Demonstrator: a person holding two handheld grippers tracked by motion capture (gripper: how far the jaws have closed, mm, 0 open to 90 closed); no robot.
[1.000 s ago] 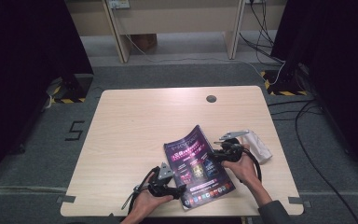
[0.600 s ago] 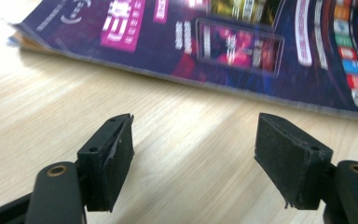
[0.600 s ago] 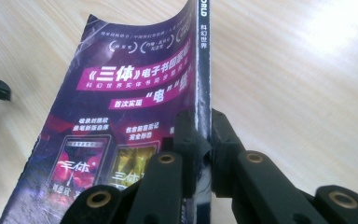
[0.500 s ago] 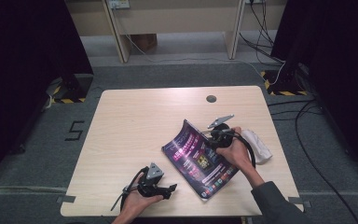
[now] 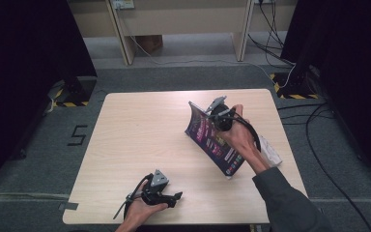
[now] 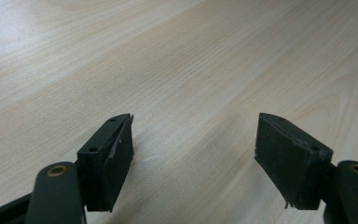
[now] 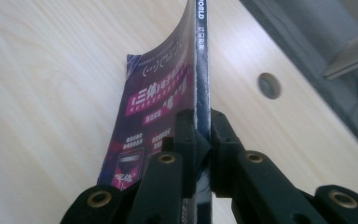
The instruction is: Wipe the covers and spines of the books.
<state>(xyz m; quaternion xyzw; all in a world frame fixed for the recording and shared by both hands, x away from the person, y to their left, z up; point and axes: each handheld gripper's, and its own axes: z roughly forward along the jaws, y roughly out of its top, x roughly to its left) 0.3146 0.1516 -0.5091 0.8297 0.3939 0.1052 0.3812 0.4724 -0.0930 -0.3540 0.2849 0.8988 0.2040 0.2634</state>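
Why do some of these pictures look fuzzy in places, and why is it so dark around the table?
High view: the lit table is sharp, its surroundings nearly black. Right gripper view: the magazine is crisp near the right gripper, soft toward its top edge. Left gripper view: the left gripper is sharp, the far wood blurred, with pale glare.
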